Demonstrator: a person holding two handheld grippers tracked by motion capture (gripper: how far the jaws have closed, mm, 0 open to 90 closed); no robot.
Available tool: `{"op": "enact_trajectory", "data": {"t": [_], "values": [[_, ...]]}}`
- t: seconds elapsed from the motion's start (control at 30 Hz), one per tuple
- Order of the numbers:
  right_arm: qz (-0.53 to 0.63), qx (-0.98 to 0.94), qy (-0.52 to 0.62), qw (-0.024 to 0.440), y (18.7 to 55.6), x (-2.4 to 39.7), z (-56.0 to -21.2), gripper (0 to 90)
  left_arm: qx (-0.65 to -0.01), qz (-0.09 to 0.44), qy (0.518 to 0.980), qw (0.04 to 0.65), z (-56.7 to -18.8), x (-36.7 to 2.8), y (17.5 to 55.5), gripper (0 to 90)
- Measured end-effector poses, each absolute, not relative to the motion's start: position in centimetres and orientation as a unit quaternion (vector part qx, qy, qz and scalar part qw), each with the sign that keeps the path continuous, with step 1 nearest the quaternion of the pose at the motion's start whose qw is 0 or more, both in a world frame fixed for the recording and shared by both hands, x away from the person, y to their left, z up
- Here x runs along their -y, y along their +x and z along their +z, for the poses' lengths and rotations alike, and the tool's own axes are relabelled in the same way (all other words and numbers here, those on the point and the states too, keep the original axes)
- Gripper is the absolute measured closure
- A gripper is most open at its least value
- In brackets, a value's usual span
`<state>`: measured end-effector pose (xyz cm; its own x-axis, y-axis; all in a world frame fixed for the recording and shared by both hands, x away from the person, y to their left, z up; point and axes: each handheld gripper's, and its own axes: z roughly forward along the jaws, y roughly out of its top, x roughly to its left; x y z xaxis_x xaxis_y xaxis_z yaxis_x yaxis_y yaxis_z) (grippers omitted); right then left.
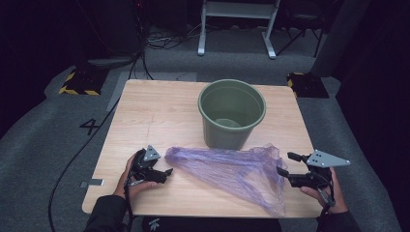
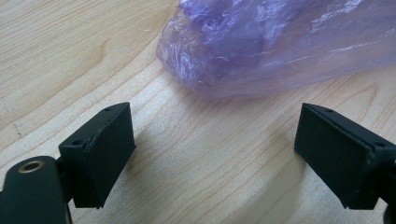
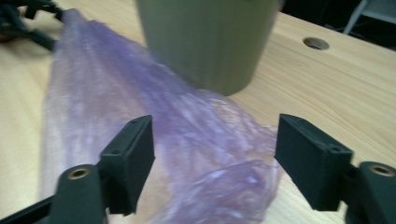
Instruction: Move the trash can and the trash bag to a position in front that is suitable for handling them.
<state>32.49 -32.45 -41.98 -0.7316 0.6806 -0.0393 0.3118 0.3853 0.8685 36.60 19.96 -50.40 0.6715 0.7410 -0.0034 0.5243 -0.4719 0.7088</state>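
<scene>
A crumpled, translucent purple plastic bag [image 1: 227, 169] lies flat on the wooden table [image 1: 154, 111], in front of an upright green bucket [image 1: 231, 113]. My left gripper [image 1: 162, 170] rests on the table at the bag's narrow left end. In the left gripper view its jaws stand wide apart, open [image 2: 212, 154], and the bag [image 2: 280, 42] lies just beyond them, untouched. My right gripper [image 1: 286, 163] hovers at the bag's wide right end. It is open [image 3: 215, 158], above the bag [image 3: 116, 93], with its pads not pressing on it. The bucket [image 3: 205, 42] stands behind.
The bucket is empty inside. A round hole [image 3: 315, 43] is cut in the tabletop near the far right. A black cable [image 1: 72, 159] runs over the grey floor at the left. White frame legs [image 1: 237, 29] stand beyond the table.
</scene>
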Motion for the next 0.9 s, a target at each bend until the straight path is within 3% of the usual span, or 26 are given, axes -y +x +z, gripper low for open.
{"op": "enact_trajectory", "data": {"t": [0.2,0.4,0.47,0.67,0.9], "values": [[0.469,-0.828,0.259,0.165,30.1,30.9,-42.1,24.6,-0.375,0.153,0.843,0.353,-50.4,-19.9,36.6,11.6],[0.438,-0.855,0.243,0.133,28.8,29.1,-44.7,27.3,-0.373,0.154,0.845,0.352,-50.4,-19.7,36.8,11.7],[0.421,-0.866,0.239,0.123,28.8,28.8,-46.0,31.9,-0.374,0.152,0.844,0.352,-50.4,-19.6,36.8,11.7],[0.394,-0.875,0.251,0.128,30.2,29.0,-48.0,63.8,-0.37,0.151,0.846,0.354,-50.4,-19.6,37.0,11.7],[0.378,-0.868,0.291,0.138,32.4,30.4,-49.5,84.0,-0.359,0.148,0.849,0.357,-50.4,-19.3,37.4,14.7]]}}
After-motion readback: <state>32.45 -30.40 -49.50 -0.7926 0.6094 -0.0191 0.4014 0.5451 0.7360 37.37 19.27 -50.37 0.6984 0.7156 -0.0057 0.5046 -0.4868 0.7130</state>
